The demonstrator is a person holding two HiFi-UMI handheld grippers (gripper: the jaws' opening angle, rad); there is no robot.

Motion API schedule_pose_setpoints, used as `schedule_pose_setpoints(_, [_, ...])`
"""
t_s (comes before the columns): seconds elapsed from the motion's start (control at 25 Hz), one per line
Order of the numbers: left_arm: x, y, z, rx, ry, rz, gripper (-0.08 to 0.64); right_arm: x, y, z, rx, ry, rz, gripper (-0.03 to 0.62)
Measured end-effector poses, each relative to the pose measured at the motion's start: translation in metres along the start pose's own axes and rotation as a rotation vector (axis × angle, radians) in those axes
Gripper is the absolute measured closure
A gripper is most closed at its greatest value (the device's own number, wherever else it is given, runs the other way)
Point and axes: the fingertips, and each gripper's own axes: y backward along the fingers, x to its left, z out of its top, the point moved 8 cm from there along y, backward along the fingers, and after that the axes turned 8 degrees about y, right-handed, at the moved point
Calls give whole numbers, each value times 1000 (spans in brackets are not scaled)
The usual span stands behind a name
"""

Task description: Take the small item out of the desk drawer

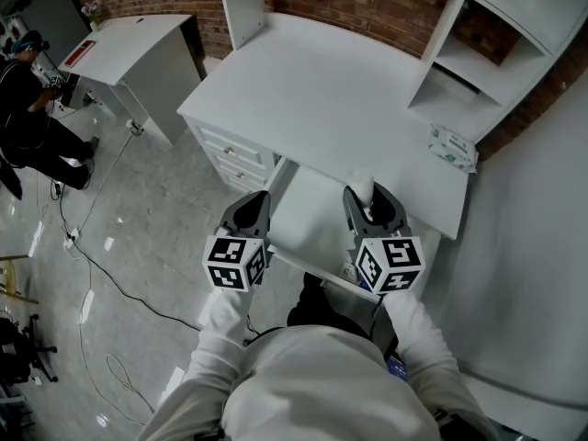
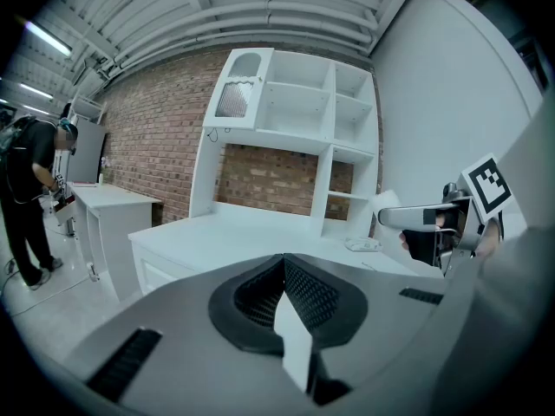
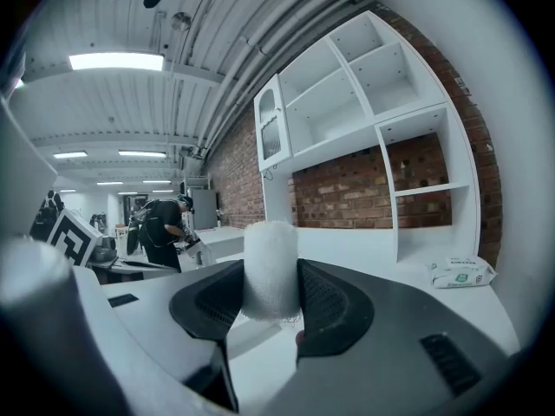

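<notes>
In the right gripper view my right gripper (image 3: 270, 295) is shut on a small white fuzzy roll (image 3: 270, 267), which stands upright between the pads. The head view shows the same roll (image 1: 361, 188) at that gripper's (image 1: 365, 200) tip, above the open white desk drawer (image 1: 308, 217). My left gripper (image 1: 258, 200) hovers at the drawer's left side. In its own view its jaws (image 2: 283, 274) are shut with nothing between them. The inside of the drawer looks bare where it shows.
The white desk top (image 1: 322, 99) lies beyond the drawer, with a wipes pack (image 1: 452, 147) at its right and a white shelf hutch (image 1: 496, 44) behind it. A smaller drawer unit (image 1: 234, 159) sits left. A person (image 1: 28, 108) stands by another white desk (image 1: 129, 49); cables cross the floor.
</notes>
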Motion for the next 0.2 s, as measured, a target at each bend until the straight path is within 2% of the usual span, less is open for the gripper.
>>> schedule_pose_setpoints(0.2, [4,2,1,0,2,2,541,2,-1,-1,3,-13,-6,393])
